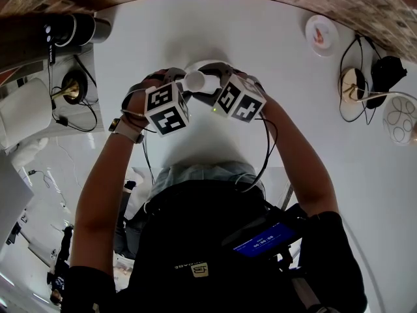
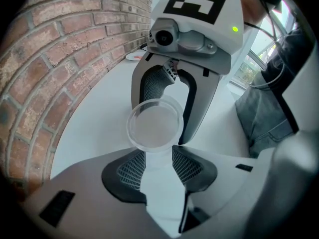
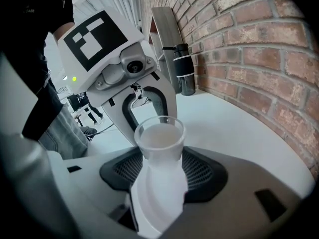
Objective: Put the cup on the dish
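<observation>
Step in hand: the grasp or hand-over. The carry to the dish has not begun.

- Far left: a dark bottle point(image 3: 185, 72) stands on the smooth white desk point(image 1: 260, 25) against the rough brick wall point(image 2: 60, 59).
- Left gripper point(image 2: 159, 158): jaws drawn in to about the cup's width. The dark mesh-textured pads point(image 2: 124, 171) look pressed to the lower sides of the cup.
- Cup point(image 2: 154, 123): at the near middle of the desk, between the two grippers, which face each other. It is roughly upright, round and thin-rimmed, of frosted see-through plastic, and seems empty. I cannot tell whether its base is touching the desk.
- Right gripper point(image 3: 159, 176): it comes from the opposite side with the same narrow gap. The cup body fills the space between its pads, so it appears to grip the cup too.
- Dish point(image 1: 322, 33): far right by the wall and well apart from the cup. It is small, round, shallow and white, with a reddish mark inside.

Next move, as I judge it: one gripper should let go, most likely the left, since the dish lies to the right. The other then carries the cup level to the dish and lowers it on the centre. Thin plastic may squash or slip, so a light, steady squeeze is needed.
</observation>
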The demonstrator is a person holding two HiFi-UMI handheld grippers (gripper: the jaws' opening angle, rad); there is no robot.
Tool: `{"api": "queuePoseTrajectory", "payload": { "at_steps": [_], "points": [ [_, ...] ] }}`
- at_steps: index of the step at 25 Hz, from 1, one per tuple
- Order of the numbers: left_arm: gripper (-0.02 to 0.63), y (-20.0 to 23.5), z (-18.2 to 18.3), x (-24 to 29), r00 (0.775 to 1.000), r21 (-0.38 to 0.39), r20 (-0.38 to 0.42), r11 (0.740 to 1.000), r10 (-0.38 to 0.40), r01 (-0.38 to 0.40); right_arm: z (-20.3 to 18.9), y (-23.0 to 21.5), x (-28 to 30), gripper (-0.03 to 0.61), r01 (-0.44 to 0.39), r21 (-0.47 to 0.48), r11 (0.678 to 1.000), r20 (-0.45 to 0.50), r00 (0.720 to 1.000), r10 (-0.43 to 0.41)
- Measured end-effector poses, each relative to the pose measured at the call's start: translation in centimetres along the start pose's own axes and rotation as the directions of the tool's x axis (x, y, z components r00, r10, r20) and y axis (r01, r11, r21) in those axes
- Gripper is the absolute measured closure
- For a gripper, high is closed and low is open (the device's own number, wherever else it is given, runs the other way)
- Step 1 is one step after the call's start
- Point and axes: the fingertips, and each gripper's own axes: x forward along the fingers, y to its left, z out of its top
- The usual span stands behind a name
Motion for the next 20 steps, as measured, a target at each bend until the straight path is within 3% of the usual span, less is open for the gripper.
{"api": "queuePoseTrajectory", "payload": {
  "at_steps": [20],
  "points": [
    [0.451, 0.0, -0.5, 1.5, 1.000, -0.025, 0.003, 1.000, 0.019, -0.018, -1.0, -0.3, 1.0, 0.335, 0.003, -0.022, 1.000, -0.028, 1.000, -0.004]
  ]
}}
